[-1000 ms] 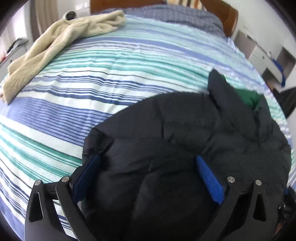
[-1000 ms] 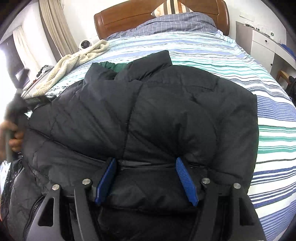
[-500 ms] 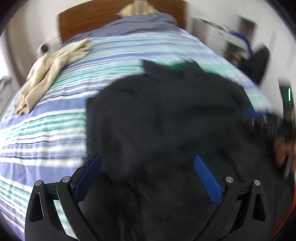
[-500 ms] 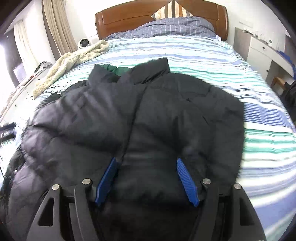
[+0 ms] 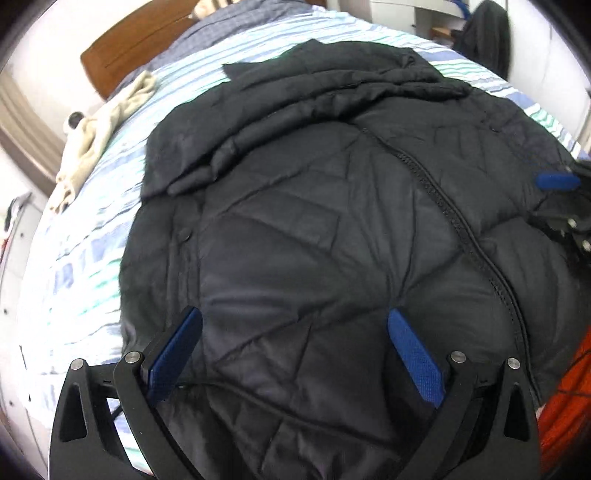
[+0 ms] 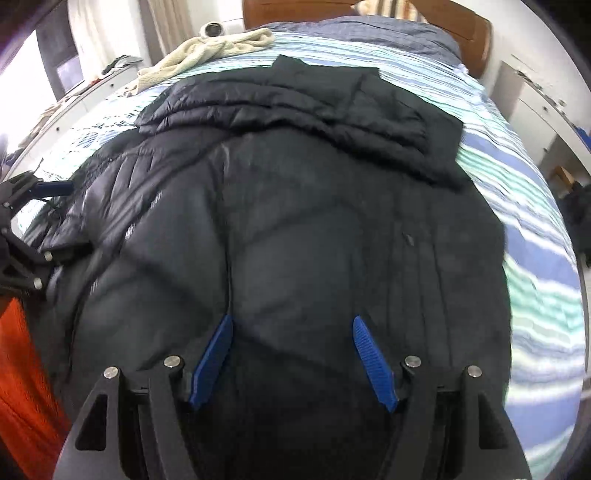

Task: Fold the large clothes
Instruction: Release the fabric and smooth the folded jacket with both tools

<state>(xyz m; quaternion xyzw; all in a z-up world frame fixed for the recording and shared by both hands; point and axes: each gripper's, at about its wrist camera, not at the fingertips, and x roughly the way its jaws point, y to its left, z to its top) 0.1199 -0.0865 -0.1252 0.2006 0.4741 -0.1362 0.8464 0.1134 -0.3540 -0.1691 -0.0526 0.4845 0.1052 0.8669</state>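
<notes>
Bed: striped cover (image 5: 92,258), wooden headboard (image 6: 476,33) at the far end; jacket (image 5: 332,221) lies across it, filling the ground ahead of both sets of jaws.
Jacket: dark quilted, zip (image 5: 454,221) running down it; one bulky part lies doubled over the far end, beyond the jaws in both views.
Left gripper (image 5: 295,354): jaws wide apart, jacket fabric seen between and under the blue pads (image 5: 413,362); no pinch visible, looks unclamped.
Right gripper (image 6: 291,358): jaws apart, jacket between and below them; whether the pads press on fabric cannot be told, no gathered fold shows.
Progress: early to middle, by my reading. One fold at the far end seems in; the body is spread and unfolded, and the near hem lies below the jaws, out of sight.
Left to do: fold the sides in, then halve the body.
Around: cream towel (image 6: 207,48) far off left of the jaws, clear of the jacket; orange cloth (image 6: 22,387) at the near edge.
Obstacles: none on the jacket; puffy filling may spring back.
</notes>
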